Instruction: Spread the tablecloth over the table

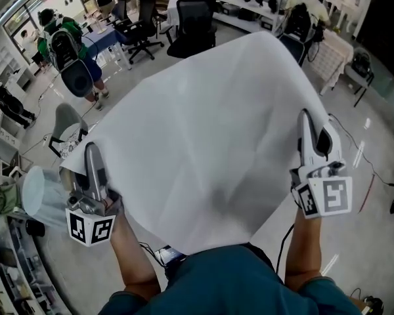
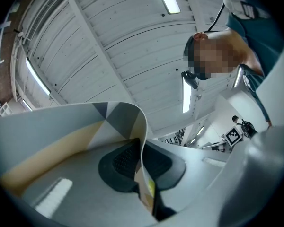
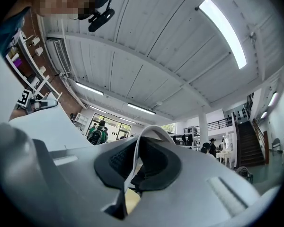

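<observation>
The left tongs (image 2: 143, 161) are clamped on one edge of the white tablecloth (image 1: 197, 136), and the right tongs (image 3: 135, 161) are pinched shut on the opposite edge. The cloth is held stretched between them in the air, above the floor (image 1: 381, 254). A fold by the left tongs seems patterned grey and tan, though little shows. Beyond stand black office chairs (image 1: 194, 21).

White tablecloth (image 1: 203, 143), spread aloft, near corners pinched, perhaps patterned underside
</observation>
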`<state>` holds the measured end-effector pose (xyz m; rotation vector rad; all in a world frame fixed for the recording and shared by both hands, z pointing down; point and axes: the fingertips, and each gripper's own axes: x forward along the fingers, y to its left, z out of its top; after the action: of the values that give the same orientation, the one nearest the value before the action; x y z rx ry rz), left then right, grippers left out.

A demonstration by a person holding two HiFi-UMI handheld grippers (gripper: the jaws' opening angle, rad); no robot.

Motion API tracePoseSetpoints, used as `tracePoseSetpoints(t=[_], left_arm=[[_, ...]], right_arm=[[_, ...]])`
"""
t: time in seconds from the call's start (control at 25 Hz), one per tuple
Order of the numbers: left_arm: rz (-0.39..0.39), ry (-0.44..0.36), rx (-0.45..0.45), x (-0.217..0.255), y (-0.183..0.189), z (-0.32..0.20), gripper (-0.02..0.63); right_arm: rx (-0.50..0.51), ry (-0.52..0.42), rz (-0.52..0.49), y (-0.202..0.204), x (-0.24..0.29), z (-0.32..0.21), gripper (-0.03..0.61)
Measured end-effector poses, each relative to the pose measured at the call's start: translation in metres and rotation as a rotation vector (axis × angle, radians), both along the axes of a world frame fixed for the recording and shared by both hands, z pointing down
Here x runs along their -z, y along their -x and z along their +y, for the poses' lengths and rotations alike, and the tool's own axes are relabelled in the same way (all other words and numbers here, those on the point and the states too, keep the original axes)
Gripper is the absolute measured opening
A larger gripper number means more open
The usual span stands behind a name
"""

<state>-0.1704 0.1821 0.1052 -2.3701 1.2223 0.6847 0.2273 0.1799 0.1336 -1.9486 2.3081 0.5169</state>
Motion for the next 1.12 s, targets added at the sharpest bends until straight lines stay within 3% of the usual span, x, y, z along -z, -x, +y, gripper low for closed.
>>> tracePoseSetpoints(t=[0.28, 0.52, 0.72, 1.12], left_arm=[[-0.024, 0.011, 0.064, 0.000, -0.038, -0.016, 0.003], [-0.044, 0.024, 0.098, 0.001, -0.025, -0.012, 0.005], [-0.056, 0.040, 0.107, -0.010, -0.050, -0.045, 0.005], [-0.025, 0.086, 0.026, -0.034, -0.014, -0.130, 0.005]], right_arm=[[0.062, 0.002, -0.021, -0.036, -0.007, -0.037, 0.012], [0.090, 0.004, -0.035, -0.023, -0.007, -0.045, 0.012], [0.099, 0.019, -0.044, -0.048, -0.021, -0.080, 0.012], [0.009, 0.055, -0.017, -0.014, -0.033, -0.130, 0.012]])
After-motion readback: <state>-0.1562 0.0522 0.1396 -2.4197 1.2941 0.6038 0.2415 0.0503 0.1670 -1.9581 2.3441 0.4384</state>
